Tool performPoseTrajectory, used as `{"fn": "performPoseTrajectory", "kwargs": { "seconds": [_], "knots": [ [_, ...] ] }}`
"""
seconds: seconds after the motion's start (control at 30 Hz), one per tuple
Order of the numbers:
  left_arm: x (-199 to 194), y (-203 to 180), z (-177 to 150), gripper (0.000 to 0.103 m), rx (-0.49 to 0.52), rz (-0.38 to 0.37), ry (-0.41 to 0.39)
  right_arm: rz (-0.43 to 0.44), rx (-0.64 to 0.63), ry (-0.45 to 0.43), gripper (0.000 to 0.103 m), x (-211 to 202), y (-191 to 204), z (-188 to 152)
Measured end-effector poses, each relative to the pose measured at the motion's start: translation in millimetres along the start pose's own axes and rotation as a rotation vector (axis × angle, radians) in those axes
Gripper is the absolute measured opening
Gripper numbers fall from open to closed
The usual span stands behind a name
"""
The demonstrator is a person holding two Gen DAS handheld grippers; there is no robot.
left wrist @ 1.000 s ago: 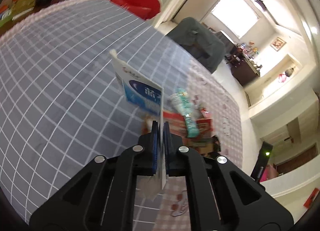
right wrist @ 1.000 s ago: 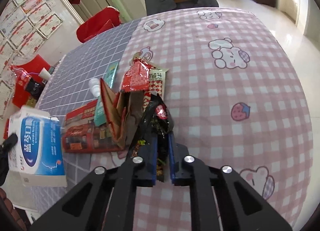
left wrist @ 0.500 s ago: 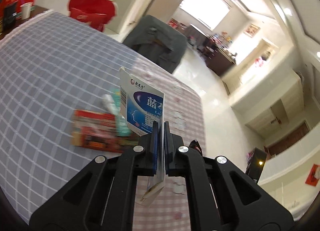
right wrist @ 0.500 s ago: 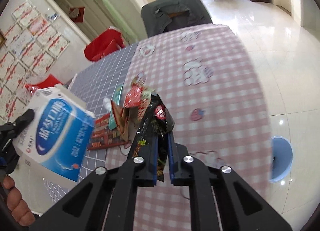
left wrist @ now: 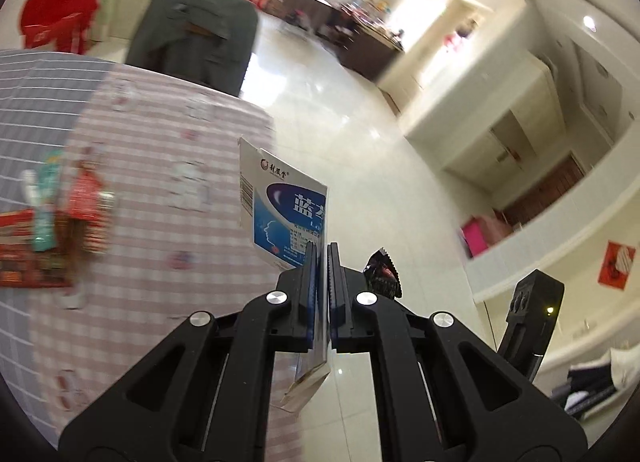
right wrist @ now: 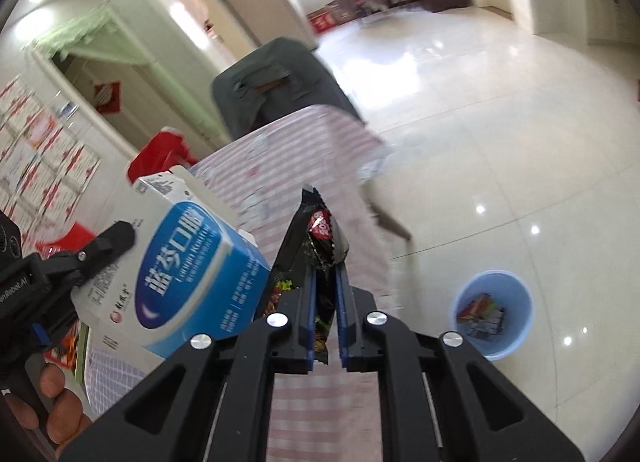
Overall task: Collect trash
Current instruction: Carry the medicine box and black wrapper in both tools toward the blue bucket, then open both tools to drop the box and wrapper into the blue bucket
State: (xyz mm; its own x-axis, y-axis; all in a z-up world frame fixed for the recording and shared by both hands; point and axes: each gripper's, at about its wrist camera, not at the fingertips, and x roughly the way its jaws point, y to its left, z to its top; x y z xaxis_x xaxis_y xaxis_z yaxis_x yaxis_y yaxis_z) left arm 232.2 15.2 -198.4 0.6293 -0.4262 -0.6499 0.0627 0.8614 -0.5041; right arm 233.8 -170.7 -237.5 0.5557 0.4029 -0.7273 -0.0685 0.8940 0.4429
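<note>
My left gripper (left wrist: 320, 262) is shut on a flattened blue and white medicine box (left wrist: 286, 205), held upright over the table's right edge. The same box (right wrist: 188, 258) shows big at the left of the right wrist view, with the left gripper (right wrist: 116, 238) clamped on it. My right gripper (right wrist: 325, 282) is shut on a black snack wrapper (right wrist: 320, 234) with a red spot; the wrapper's tip (left wrist: 382, 270) peeks out in the left wrist view. A light blue bin (right wrist: 494, 312) stands on the floor at lower right, with some wrappers inside.
A pile of red and teal wrappers (left wrist: 52, 229) lies on the pink checked tablecloth (left wrist: 168, 141). A grey covered chair (right wrist: 276, 77) stands at the table's far end, a red chair (left wrist: 60, 17) beyond. Glossy tile floor (right wrist: 500, 121) spreads to the right. A person's fingers (right wrist: 60, 410) hold the left gripper.
Both grippers have swung right, off the pile and toward the table's edge, each still clamping its item. The blue bin has come nearer in the right wrist view.
</note>
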Motion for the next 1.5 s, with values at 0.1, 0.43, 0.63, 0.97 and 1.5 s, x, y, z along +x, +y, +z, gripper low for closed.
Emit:
{"fn": "performPoseTrajectory", "kwargs": {
  "seconds": [0.1, 0.43, 0.63, 0.97, 1.5],
  "knots": [
    [28, -31, -4, 0.005, 0.034, -0.030, 0.037, -0.037, 0.044, -0.022, 0.009, -17, -38, 6],
    [117, -109, -21, 0.005, 0.101, -0.087, 0.156, -0.132, 0.153, -0.060, 0.009, -52, -134, 15],
    [158, -141, -35, 0.005, 0.123, -0.112, 0.209, -0.172, 0.200, -0.066, 0.009, -66, -177, 12],
    [196, -168, -56, 0.007, 0.176, -0.042, 0.310, -0.189, 0.247, -0.057, 0.009, -73, -210, 9],
    [190, -156, -48, 0.064, 0.160, -0.005, 0.269, -0.175, 0.244, -0.034, 0.009, -64, -204, 12]
  ]
}}
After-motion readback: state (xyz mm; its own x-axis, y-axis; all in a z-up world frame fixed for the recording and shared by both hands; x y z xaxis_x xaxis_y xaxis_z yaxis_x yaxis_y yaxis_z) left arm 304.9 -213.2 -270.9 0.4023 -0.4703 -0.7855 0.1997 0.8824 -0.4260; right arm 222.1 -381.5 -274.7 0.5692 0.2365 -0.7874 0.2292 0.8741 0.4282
